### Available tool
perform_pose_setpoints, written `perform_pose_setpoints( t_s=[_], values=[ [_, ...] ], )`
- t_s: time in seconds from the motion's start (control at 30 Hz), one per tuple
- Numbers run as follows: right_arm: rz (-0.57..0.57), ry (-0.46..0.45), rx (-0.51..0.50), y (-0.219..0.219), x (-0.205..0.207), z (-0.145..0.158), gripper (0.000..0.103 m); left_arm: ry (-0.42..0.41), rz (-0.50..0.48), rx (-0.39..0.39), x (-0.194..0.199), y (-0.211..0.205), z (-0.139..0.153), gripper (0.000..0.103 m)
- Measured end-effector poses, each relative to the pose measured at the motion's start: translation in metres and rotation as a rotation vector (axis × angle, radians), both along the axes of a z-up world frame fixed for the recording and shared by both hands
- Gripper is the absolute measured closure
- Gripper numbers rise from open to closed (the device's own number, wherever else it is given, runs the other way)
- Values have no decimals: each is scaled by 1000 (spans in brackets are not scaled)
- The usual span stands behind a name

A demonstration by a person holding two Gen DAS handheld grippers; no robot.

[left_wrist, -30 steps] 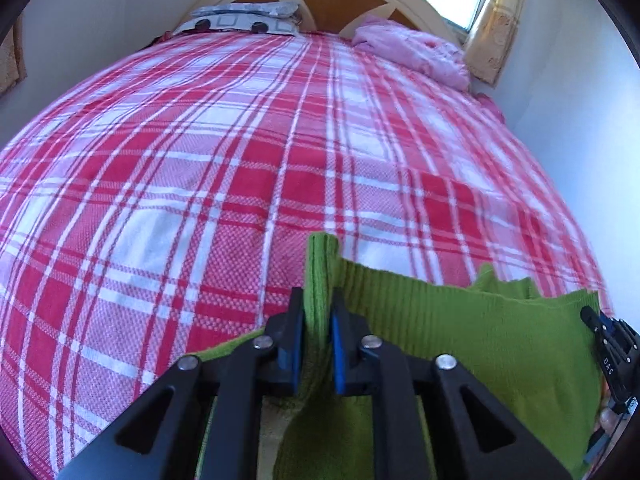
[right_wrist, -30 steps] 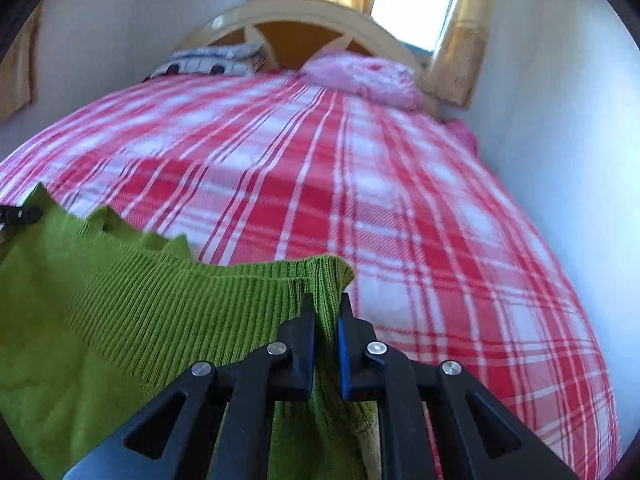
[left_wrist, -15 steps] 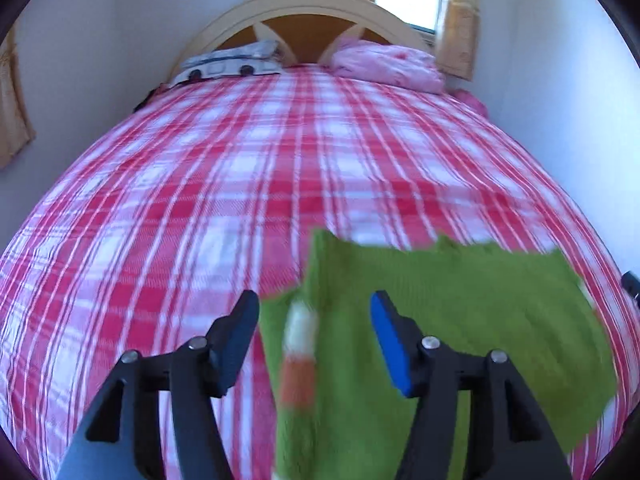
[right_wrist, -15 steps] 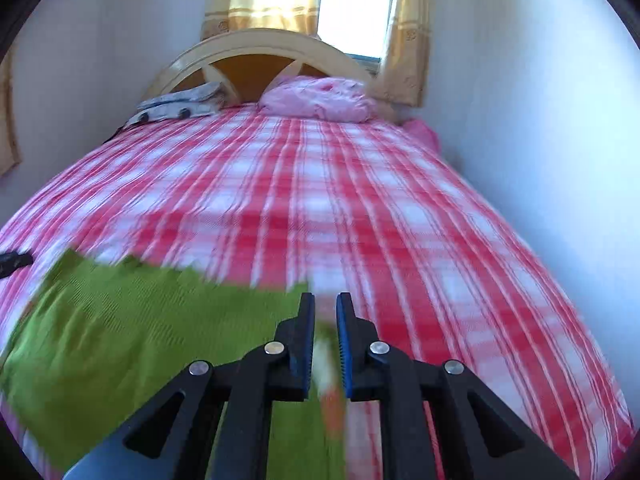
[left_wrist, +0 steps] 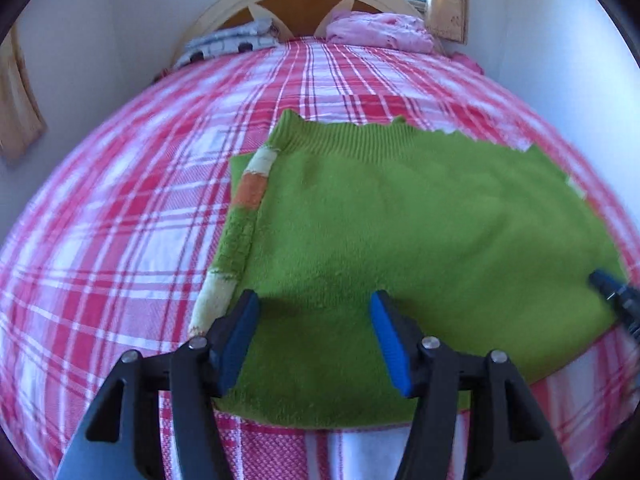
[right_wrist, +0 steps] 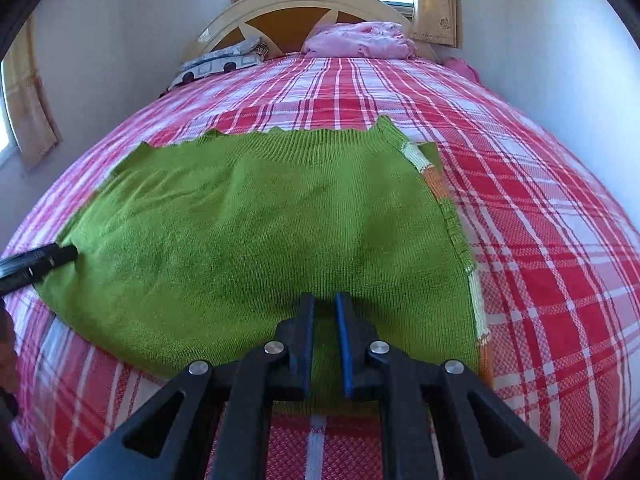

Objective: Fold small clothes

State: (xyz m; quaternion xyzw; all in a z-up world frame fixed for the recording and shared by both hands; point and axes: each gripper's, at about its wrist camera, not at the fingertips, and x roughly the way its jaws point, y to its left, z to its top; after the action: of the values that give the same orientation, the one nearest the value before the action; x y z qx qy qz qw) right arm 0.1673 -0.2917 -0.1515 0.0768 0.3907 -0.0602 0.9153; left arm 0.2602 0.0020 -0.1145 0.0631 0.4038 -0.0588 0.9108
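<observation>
no readable text, labels, brands or numbers anywhere in either view

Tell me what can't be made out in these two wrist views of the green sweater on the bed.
- Near hem of the green sweater, right wrist view: its middle is hidden behind the right gripper.
- Whether that gripper pinches any knit: its nearly closed jaws cover the spot.
- The striped sleeve, left wrist view: mostly tucked under the sweater.
- The patterned cloth by the headboard: too small and blurred to identify.
</observation>
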Motion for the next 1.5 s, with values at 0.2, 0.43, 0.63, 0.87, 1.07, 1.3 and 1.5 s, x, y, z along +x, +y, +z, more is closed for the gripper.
perform_pose_setpoints(
  t_s=[0.2, 0.43, 0.63, 0.87, 1.07, 1.3, 1.5],
  values=[
    [-1, -22, 52, -7, -4, -1, 91, -54, 38, 97, -13, -7, -7, 37],
    [-2, -16, 1, -1, -1, 0, 91, -6, 69, -14, -27, 15, 11, 20],
    [-2, -20, 13, -2, -2, 0, 90, -65, 157, 11, -41, 28, 31, 6],
    [-1, -20, 7, -3, -3, 0, 90, 6, 207, -145, -38, 49, 22, 4],
    [-2, -23, 15, -2, -4, 2, 90, -19, 344, -486, -63, 87, 5, 14],
    [-1, -25, 19, -3, -4, 1, 90, 35, 370, -659, -48, 78, -23, 17],
    [0, -28, 24, -4, -5, 2, 90, 47, 372, -760, -4, 69, -23, 18]
  ],
)
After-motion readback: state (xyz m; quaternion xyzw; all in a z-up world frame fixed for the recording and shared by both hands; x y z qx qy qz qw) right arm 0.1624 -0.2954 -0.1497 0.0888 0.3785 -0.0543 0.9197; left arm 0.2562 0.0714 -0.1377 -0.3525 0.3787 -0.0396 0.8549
